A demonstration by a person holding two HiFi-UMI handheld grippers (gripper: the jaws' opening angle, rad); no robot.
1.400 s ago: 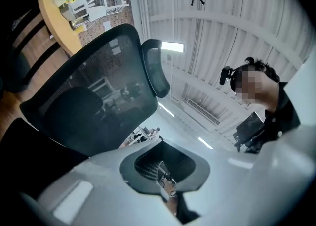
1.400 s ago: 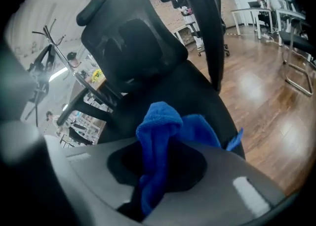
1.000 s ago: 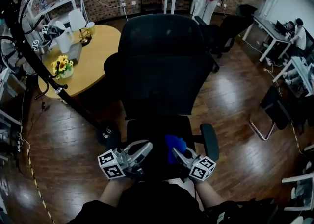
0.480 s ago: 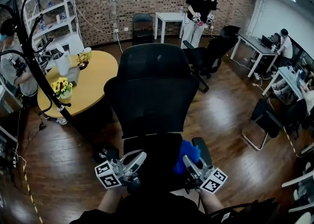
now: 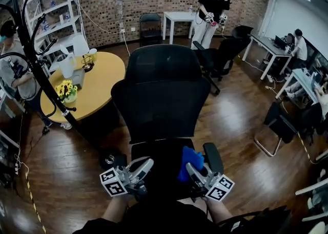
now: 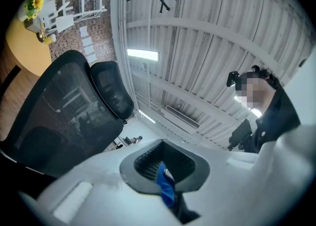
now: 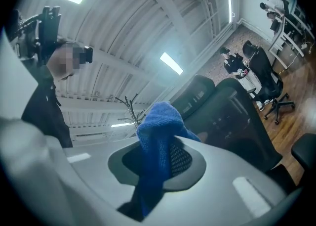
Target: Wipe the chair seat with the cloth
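A black mesh office chair [image 5: 161,89] stands in front of me, its seat [image 5: 163,153] just beyond both grippers. My right gripper [image 5: 197,172] is shut on a blue cloth [image 5: 190,157], held above the seat's right side near the armrest [image 5: 212,157]. In the right gripper view the cloth [image 7: 158,131] bulges up out of the gripper [image 7: 163,165], which tilts up toward the ceiling. My left gripper [image 5: 142,166] hovers over the seat's left front, jaws together. In its own view the left gripper [image 6: 165,170] points up, with a sliver of blue in the slit.
A round yellow table [image 5: 92,82] with flowers [image 5: 65,90] stands left of the chair. A black pole [image 5: 48,92] slants at the left. Other chairs [image 5: 279,125] and desks stand at the right, on a wooden floor [image 5: 230,125]. People stand at the back and sides.
Both grippers have tipped upward, so their views show ceiling instead of seat and floor. The right gripper with the cloth shifted slightly right on the seat side. The left barely moved.
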